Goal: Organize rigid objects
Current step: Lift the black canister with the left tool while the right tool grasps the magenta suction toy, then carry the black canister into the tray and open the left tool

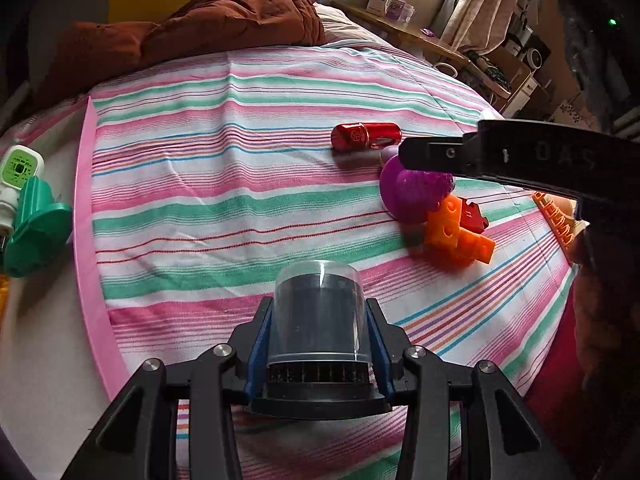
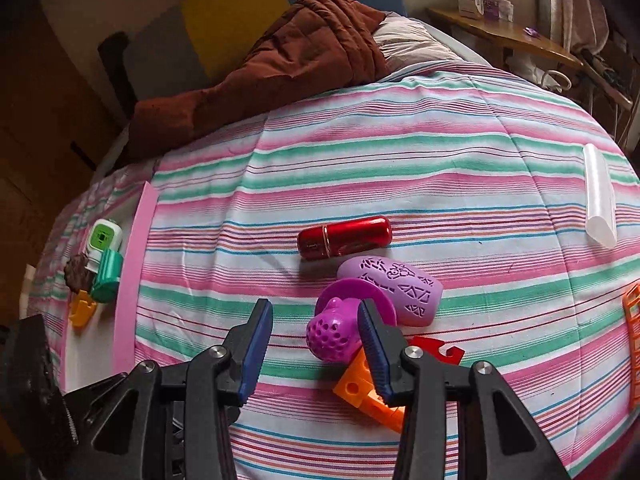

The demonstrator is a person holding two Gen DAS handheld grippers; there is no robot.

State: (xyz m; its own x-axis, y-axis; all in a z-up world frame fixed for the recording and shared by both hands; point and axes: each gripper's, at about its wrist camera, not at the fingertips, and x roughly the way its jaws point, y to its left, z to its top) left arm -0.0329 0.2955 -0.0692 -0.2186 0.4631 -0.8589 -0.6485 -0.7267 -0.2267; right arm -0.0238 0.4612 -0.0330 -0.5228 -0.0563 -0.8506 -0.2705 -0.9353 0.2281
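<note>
My left gripper (image 1: 318, 308) is shut on a dark cylinder under a clear dome (image 1: 318, 320), held above the striped bedspread (image 1: 200, 184). My right gripper (image 2: 314, 308) is open and hangs over a pile of toys. A purple perforated toy (image 2: 332, 336) lies below it, just inside the right finger and not pressed by the pads. Beside it are a lilac patterned cup (image 2: 400, 292), an orange holed block (image 2: 360, 392) and a red clip piece (image 2: 440, 350). A red metallic cylinder (image 2: 344, 237) lies on its side behind them.
Left of a pink strip (image 1: 86, 220) sit a green-and-white device (image 1: 20, 168), a green plastic piece (image 1: 36, 232), a small orange piece (image 2: 82, 312) and a brown lump (image 2: 78, 272). A white tube (image 2: 598, 196) and an orange grid (image 2: 632, 340) lie at the right. A brown blanket (image 1: 200, 20) is bunched at the back.
</note>
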